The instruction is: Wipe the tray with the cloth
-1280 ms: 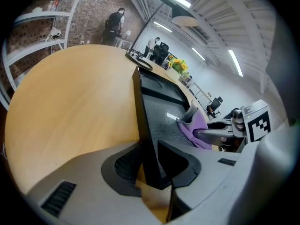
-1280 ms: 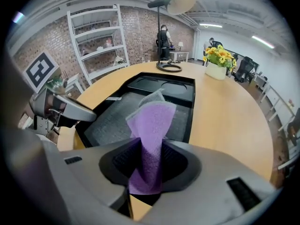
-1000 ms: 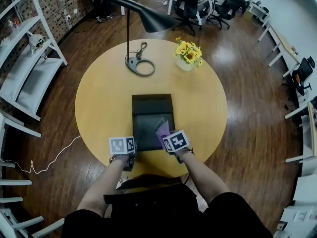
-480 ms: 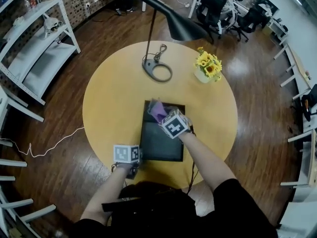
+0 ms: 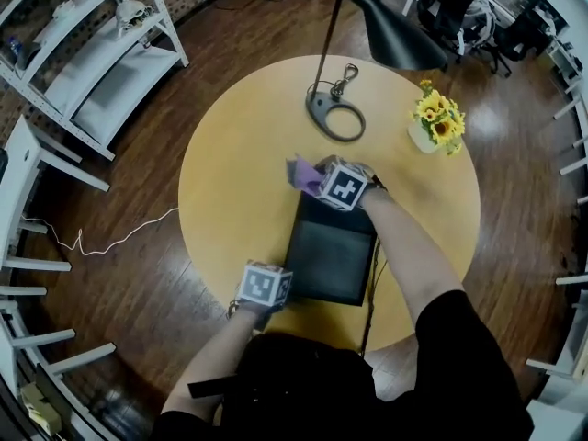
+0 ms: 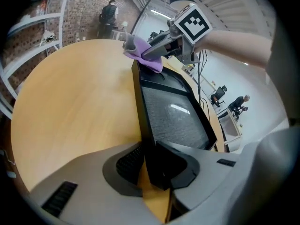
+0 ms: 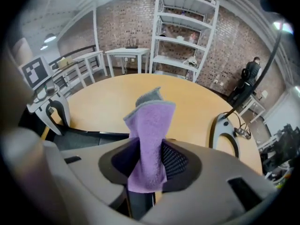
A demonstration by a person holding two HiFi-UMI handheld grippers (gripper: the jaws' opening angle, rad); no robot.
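Note:
A black rectangular tray [image 5: 331, 255] lies on the round wooden table [image 5: 239, 154]. My left gripper [image 5: 280, 294] sits at the tray's near left corner. In the left gripper view the tray rim [image 6: 149, 139] stands between the left gripper's [image 6: 151, 170] pads, and the jaws are closing on it. My right gripper [image 5: 322, 178] is over the tray's far left corner with a purple cloth [image 5: 302, 171] pinched in it. The cloth [image 7: 150, 125] hangs between the pads of the right gripper [image 7: 149, 159], whose jaws are opening slightly. The cloth [image 6: 143, 50] pokes past the tray's far end.
A black lamp base [image 5: 335, 115] with its stem stands just beyond the tray, the lampshade [image 5: 390, 35] overhead. A vase of yellow flowers [image 5: 439, 122] sits at the far right of the table. White shelving [image 5: 101, 72] stands to the left.
My right gripper has carried the purple cloth from the tray's near end up along it to the far left corner. The left gripper has stayed at the near left corner.

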